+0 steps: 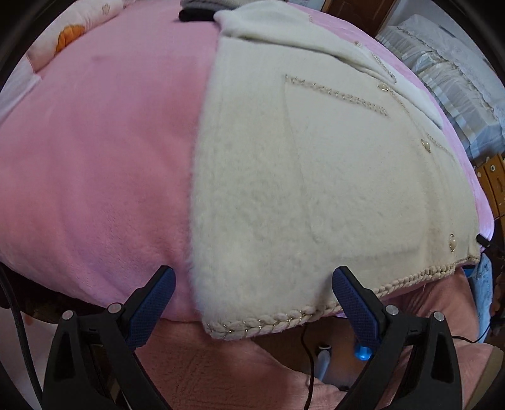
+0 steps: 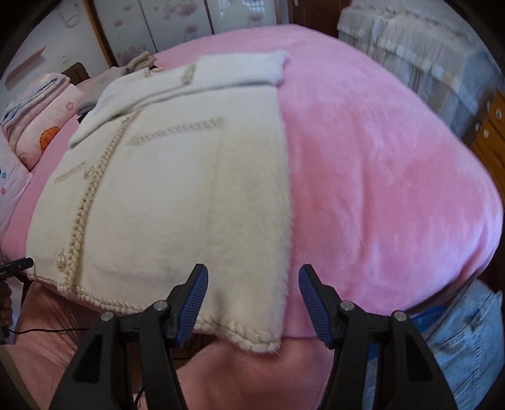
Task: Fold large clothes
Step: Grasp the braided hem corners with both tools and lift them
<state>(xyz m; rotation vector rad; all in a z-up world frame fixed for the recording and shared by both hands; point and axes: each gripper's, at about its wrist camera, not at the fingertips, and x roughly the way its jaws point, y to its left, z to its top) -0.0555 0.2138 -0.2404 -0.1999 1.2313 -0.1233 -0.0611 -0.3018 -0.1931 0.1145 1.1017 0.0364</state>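
Observation:
A cream fuzzy cardigan [image 1: 303, 189] with braided trim and pearl buttons lies flat on a pink blanket [image 1: 94, 157], its sleeves folded in across the chest. Its braided hem [image 1: 284, 321] hangs slightly over the bed's near edge. My left gripper [image 1: 252, 284] is open and hovers over the hem's left corner, nothing pinched. In the right wrist view the same cardigan [image 2: 176, 189] fills the left half on the blanket [image 2: 378, 189]. My right gripper [image 2: 254, 284] is open, straddling the hem's right corner [image 2: 262, 340] without touching it.
Folded clothes [image 1: 202, 6] and patterned pillows [image 2: 41, 126] lie at the bed's far side. A cloth-covered cabinet [image 2: 419, 53] and wooden drawers [image 2: 489, 135] stand to the right. A person's jeans [image 2: 457, 340] and pink top [image 1: 221, 372] show below the bed edge, with cables.

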